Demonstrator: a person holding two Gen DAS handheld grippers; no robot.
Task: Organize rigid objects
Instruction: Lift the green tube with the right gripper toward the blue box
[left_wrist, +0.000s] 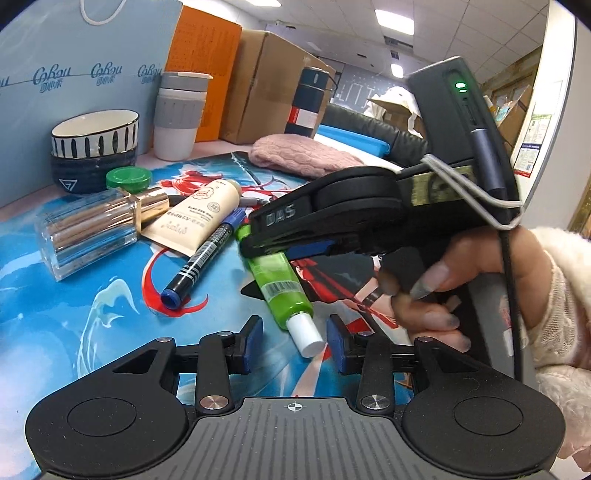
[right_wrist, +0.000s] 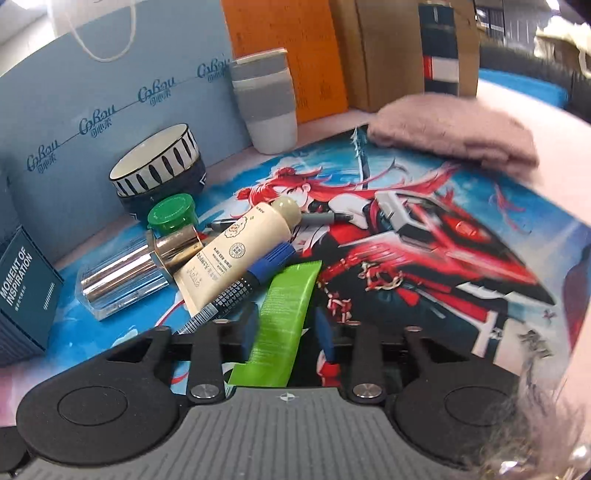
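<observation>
The right gripper straddles the green tube, which lies on the printed desk mat with its crimped end against the blue marker; its pads sit on either side of the tube, and I cannot tell whether they already pinch it. The left gripper waits with fingers apart at the tube's white cap, gripping nothing. A good grasp squeezes mid-body, then lifts straight up so the marker and cream tube stay undisturbed.

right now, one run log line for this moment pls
right gripper: around green tube, contact unclear | left gripper: open, white cap between fingers | blue marker, cream tube: on mat
</observation>
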